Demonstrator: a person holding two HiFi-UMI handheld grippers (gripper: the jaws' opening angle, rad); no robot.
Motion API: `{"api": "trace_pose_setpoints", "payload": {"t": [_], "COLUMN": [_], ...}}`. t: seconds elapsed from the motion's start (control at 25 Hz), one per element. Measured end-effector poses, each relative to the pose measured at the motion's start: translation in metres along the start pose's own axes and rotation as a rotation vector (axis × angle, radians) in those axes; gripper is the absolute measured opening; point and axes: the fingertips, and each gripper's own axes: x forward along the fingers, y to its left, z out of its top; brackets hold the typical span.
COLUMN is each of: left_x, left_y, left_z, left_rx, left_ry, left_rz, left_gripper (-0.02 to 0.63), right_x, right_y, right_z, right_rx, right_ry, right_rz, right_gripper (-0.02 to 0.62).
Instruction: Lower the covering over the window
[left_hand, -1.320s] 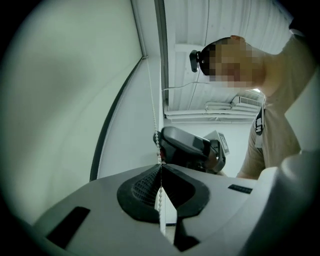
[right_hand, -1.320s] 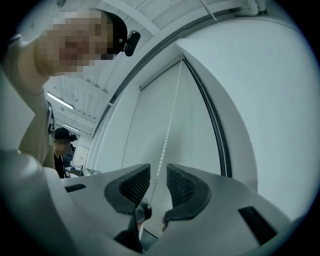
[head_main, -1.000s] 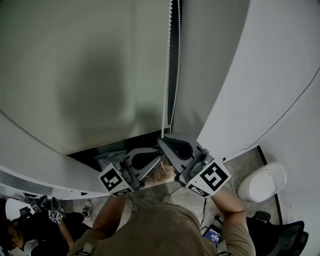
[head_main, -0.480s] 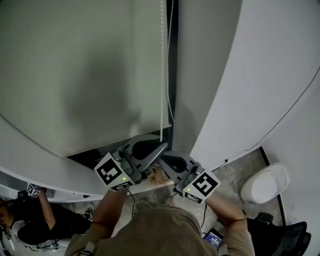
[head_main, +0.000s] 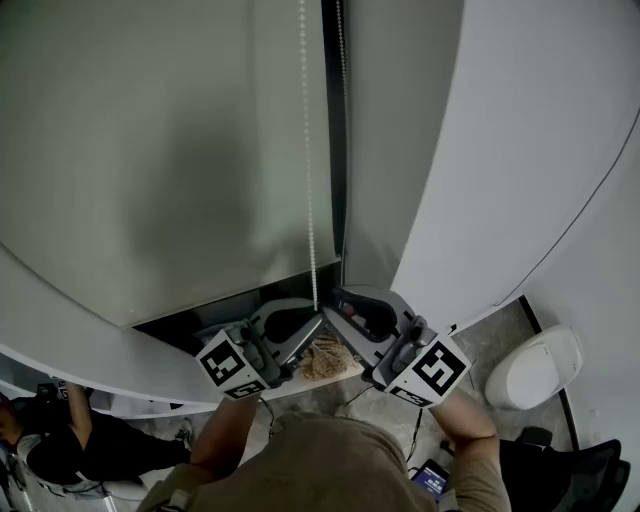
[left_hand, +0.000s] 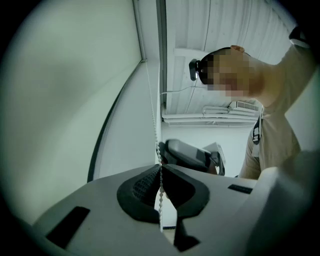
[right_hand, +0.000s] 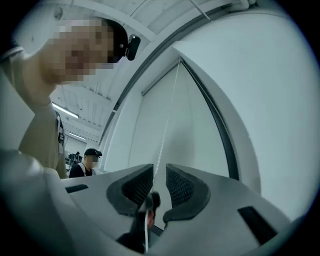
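Right gripper (right_hand: 159, 169) newly loose round chain (right_hand: 168, 107)

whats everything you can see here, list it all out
roller blind: one, grey-green, over the window, left half of head view
bead chain: one, white, hanging by the blind's right edge
window frame: one dark strip, right of the bead chain
wall: one, white, right side
rounded object: one, white, on the grey floor, lower right
bystander: one, dark clothes, lower left
left hand-held gripper: one, grey, jaws just closed, shut on the bead chain
right hand-held gripper: one, grey, jaws just opening, bead chain between them unpressed
shirt: one, tan, bottom centre
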Motion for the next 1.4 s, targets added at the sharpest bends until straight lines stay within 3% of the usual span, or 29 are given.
{"api": "trace_pose_setpoints", "payload": {"t": [0.16,0.32,0.4,0.44,0.48,0.56,0.68,0.76,0.8,0.92,1.04,1.24,1.4], "left_x": [0.007,-0.019,-0.034,-0.038,-0.037,-0.023,0.001,0.013,0.017,0.016,0.015,0.020,0.011], "left_y": [-0.026,0.006,0.017,0.021,0.024,0.024,0.020,0.019,0.021,0.031,0.041,0.018,-0.012], "left_z": [-0.025,-0.024,-0.011,-0.001,0.010,0.029,0.054,0.066,0.069,0.072,0.072,0.050,0.008], "left_rx": [-0.073,-0.050,-0.075,-0.110,-0.133,-0.089,0.036,0.065,0.074,0.070,0.069,0.073,-0.026], "left_ry": [-0.003,-0.031,-0.109,-0.158,-0.191,-0.179,-0.111,-0.102,-0.093,-0.090,-0.113,-0.056,-0.069], "left_rz": [-0.042,-0.040,-0.084,-0.096,-0.093,-0.063,-0.045,-0.031,-0.018,0.006,0.033,0.038,-0.017], "left_gripper": [0.023,0.025,0.043,0.110,0.121,0.121,0.126,0.110,0.032,0.025,0.023,0.023,0.023], "right_x": [0.004,0.033,0.034,0.026,0.014,-0.004,0.000,0.006,0.008,0.012,-0.002,-0.018,0.000], "right_y": [0.003,-0.005,-0.015,-0.018,-0.019,-0.012,0.004,0.012,0.014,0.013,0.004,-0.001,-0.006], "right_z": [0.011,-0.009,-0.017,-0.025,-0.040,-0.074,-0.090,-0.085,-0.083,-0.078,-0.060,0.021,0.029], "right_rx": [-0.029,0.003,-0.007,0.018,0.069,0.156,0.164,0.168,0.175,0.141,0.002,-0.080,-0.115], "right_ry": [0.013,0.028,0.030,0.048,0.084,0.171,0.194,0.175,0.169,0.168,0.156,0.010,-0.001], "right_rz": [0.026,0.024,-0.005,-0.010,-0.004,0.021,0.047,0.063,0.068,0.062,0.021,-0.050,-0.056], "right_gripper": [0.064,0.011,0.008,0.008,0.008,0.008,0.009,0.009,0.008,0.009,0.009,0.092,0.092]}}
